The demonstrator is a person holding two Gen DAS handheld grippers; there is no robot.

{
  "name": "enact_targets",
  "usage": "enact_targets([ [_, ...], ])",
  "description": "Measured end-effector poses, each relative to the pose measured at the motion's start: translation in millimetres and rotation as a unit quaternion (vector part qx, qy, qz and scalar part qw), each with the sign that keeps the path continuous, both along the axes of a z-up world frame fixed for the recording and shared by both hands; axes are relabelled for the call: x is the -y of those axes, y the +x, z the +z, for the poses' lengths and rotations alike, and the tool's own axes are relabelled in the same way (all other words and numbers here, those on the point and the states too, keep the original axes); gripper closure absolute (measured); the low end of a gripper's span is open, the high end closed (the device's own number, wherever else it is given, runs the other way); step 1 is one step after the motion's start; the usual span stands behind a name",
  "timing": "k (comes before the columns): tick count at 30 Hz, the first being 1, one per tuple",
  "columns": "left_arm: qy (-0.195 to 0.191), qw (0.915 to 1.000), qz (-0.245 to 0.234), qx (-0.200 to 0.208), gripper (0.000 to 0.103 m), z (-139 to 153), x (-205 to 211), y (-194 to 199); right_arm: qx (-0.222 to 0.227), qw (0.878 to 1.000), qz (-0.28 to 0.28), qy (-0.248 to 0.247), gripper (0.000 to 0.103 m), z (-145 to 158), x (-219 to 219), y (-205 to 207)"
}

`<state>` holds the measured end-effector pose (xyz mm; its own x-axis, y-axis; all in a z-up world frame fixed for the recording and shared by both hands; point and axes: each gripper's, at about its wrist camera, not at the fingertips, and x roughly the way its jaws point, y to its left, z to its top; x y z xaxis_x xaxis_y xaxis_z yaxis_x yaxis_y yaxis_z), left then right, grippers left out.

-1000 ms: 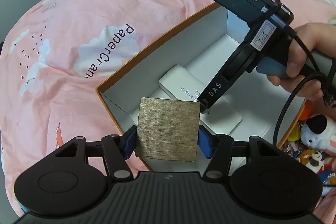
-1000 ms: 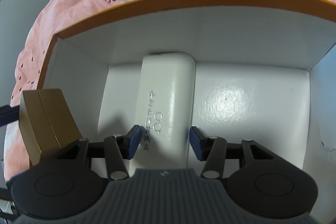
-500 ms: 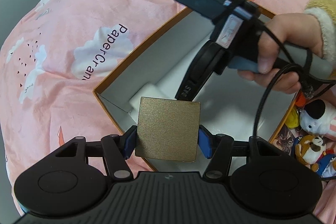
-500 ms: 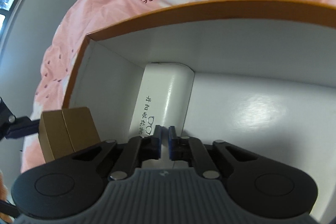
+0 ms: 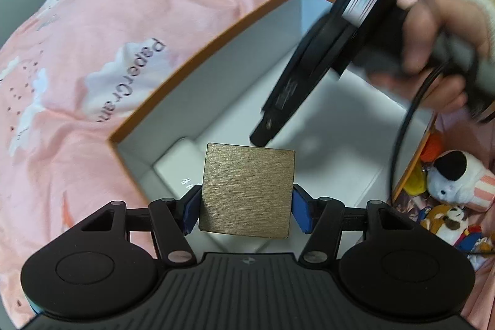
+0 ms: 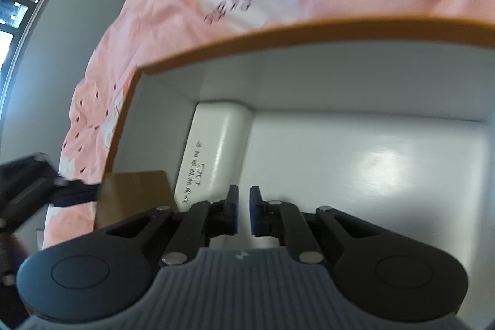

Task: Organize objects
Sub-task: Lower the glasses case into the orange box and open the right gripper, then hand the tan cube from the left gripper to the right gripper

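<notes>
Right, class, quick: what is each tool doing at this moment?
Left tool: closed on the gold box.
Right tool: nearly closed, holding nothing, above the white case.

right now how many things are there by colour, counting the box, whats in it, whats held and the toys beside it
orange-rimmed box: 1
white case lying in the box: 1
gold square box held in the left gripper: 1
plush toys beside the box: at least 2, a white and black one and a brown and white one
total: at least 5
</notes>
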<state>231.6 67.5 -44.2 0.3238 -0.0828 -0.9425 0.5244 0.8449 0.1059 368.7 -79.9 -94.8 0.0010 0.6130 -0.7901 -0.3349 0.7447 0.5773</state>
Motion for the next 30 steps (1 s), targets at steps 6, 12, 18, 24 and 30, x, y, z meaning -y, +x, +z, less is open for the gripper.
enact_targets([
  [6,-0.013,0.9995,0.000,-0.029,0.034,-25.2,14.5,11.2,0.015,1.000,-0.014,0.013,0.070,28.8,36.5,-12.0],
  [12,-0.022,0.9986,-0.005,-0.048,0.033,-39.8,23.5,17.8,0.002,1.000,0.004,0.000,0.069,17.2,29.0,-21.2],
  [18,-0.046,0.9967,0.013,-0.065,0.032,-46.6,18.8,24.6,-0.005,1.000,-0.002,-0.020,0.069,2.5,30.7,-20.0],
  [24,-0.058,0.9971,0.035,-0.036,0.035,-26.9,2.3,13.7,0.001,1.000,0.011,-0.026,0.060,0.6,29.3,-24.1],
  [30,-0.073,0.9931,0.090,0.018,0.035,3.0,-29.1,-7.0,0.066,0.992,0.096,-0.048,0.035,12.1,11.0,-40.8],
])
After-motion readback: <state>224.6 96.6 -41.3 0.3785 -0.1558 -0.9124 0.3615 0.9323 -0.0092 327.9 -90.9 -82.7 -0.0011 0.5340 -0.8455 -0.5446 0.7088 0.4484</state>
